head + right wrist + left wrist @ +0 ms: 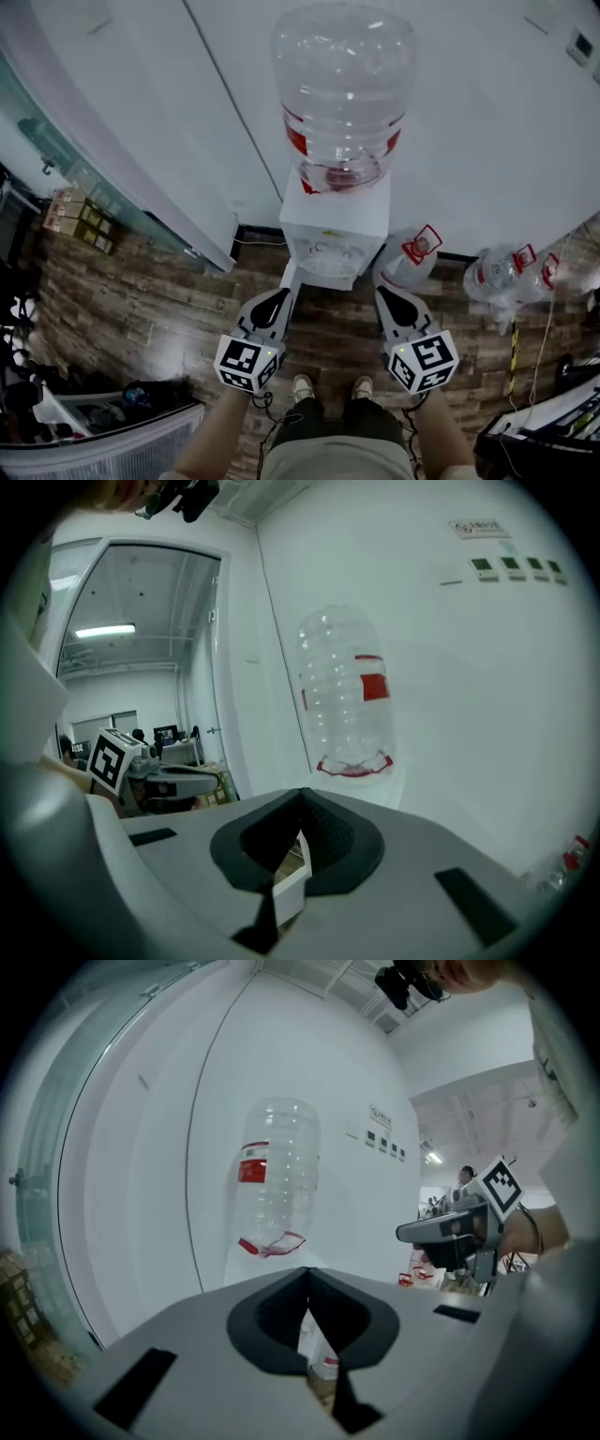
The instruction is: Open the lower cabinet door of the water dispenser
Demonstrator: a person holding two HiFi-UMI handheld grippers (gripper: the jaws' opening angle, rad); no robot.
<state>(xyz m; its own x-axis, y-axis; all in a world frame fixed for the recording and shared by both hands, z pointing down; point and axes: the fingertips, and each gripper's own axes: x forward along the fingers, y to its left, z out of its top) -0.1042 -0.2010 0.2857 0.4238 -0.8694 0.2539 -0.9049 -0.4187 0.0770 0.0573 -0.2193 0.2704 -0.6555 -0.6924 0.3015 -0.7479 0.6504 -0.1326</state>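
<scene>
The white water dispenser point(335, 228) stands against the wall with a large clear bottle point(343, 89) upside down on top. From above, its lower cabinet front is hidden; a thin white strip point(290, 275) runs from its front left corner toward my left gripper, and I cannot tell whether that is the door's edge. My left gripper point(284, 292) and right gripper point(382, 291) hover side by side just in front of the dispenser, both shut and empty. The bottle point(277, 1176) shows above the left gripper point(307, 1279), and likewise the bottle point(347, 696) above the right gripper point(302, 799).
Spare clear bottles point(511, 272) lie on the wood floor at the right, and another bottle point(412, 255) leans beside the dispenser. Cardboard boxes point(80, 220) sit by the glass wall at the left. The person's shoes point(328, 386) are right behind the grippers.
</scene>
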